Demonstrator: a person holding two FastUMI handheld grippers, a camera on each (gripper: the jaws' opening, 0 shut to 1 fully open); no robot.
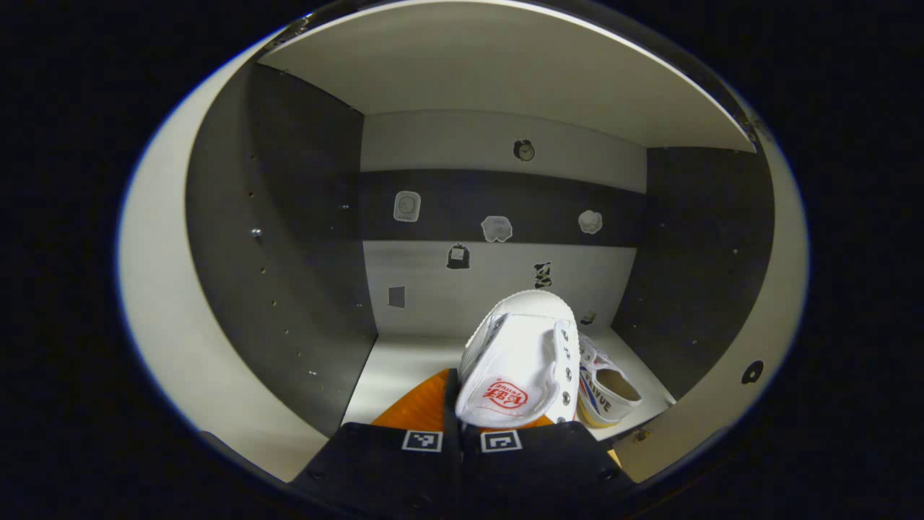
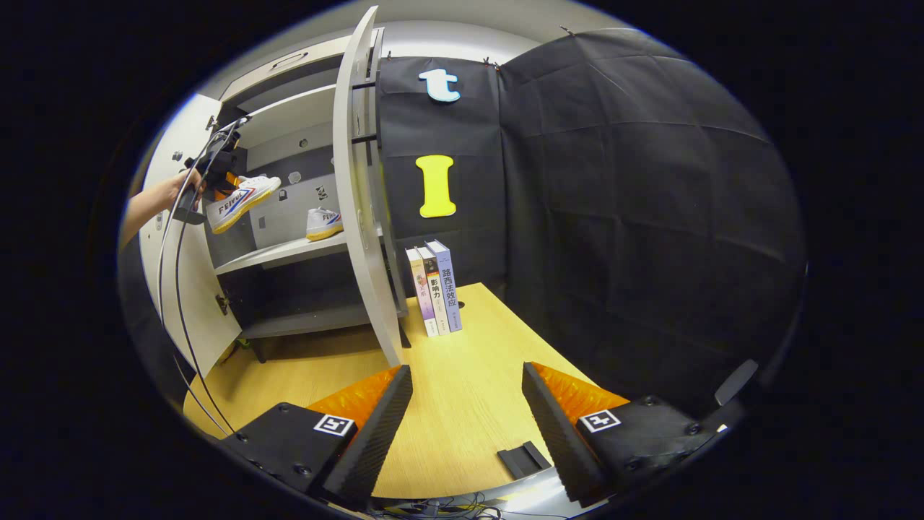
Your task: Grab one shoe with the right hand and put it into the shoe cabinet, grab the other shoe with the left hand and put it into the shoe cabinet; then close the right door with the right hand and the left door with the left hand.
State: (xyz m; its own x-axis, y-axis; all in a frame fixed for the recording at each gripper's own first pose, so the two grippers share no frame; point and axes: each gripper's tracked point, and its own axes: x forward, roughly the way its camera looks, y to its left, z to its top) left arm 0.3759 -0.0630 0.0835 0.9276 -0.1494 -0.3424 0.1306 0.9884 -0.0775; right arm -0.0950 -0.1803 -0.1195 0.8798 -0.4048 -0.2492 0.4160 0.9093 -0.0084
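In the left gripper view my left gripper (image 1: 460, 404) is shut on a white canvas shoe (image 1: 520, 361), held inside the open shoe cabinet above its white shelf (image 1: 404, 368). A second white shoe (image 1: 606, 386) rests on that shelf at the right. The right gripper view shows the same held shoe (image 2: 242, 198) in the far gripper (image 2: 213, 173), gripped by a hand (image 2: 177, 191), and the other shoe (image 2: 323, 222) on the shelf (image 2: 289, 251). My right gripper (image 2: 465, 404) stands open over the wooden floor, nothing between its fingers.
The cabinet's right door (image 2: 361, 188) stands open edge-on, the left door (image 2: 180, 289) open too. Three books (image 2: 434, 289) stand against the black cloth wall. A small black block (image 2: 525, 458) lies on the wooden floor (image 2: 462, 361). Cables (image 2: 173, 310) hang from the far gripper.
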